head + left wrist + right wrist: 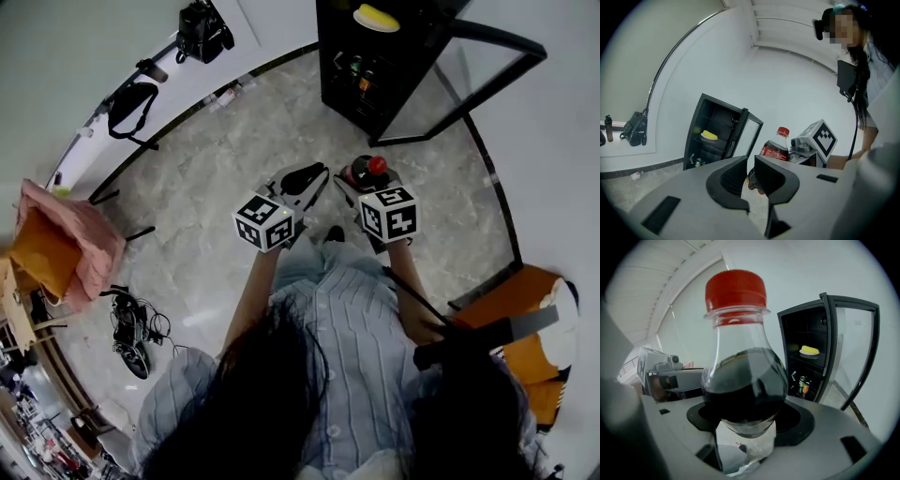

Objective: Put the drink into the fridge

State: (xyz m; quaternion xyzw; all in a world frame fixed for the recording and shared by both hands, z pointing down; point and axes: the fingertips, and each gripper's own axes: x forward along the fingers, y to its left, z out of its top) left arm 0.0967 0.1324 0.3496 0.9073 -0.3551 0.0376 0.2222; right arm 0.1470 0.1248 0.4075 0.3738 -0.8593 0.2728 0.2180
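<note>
The drink is a cola bottle with a red cap, upright between the jaws of my right gripper, which is shut on its body. In the head view the bottle is held over the marble floor, short of the black fridge. The fridge door has a glass pane and stands swung open to the right. My left gripper hangs beside the bottle, its jaws close together with only a thin slit and nothing in them. In the head view the left gripper is level with the right gripper.
On the fridge shelves lie a yellow thing on a plate and some cans lower down. Black bags rest on a wall ledge at left. A pink-draped chair, floor cables and an orange seat flank me.
</note>
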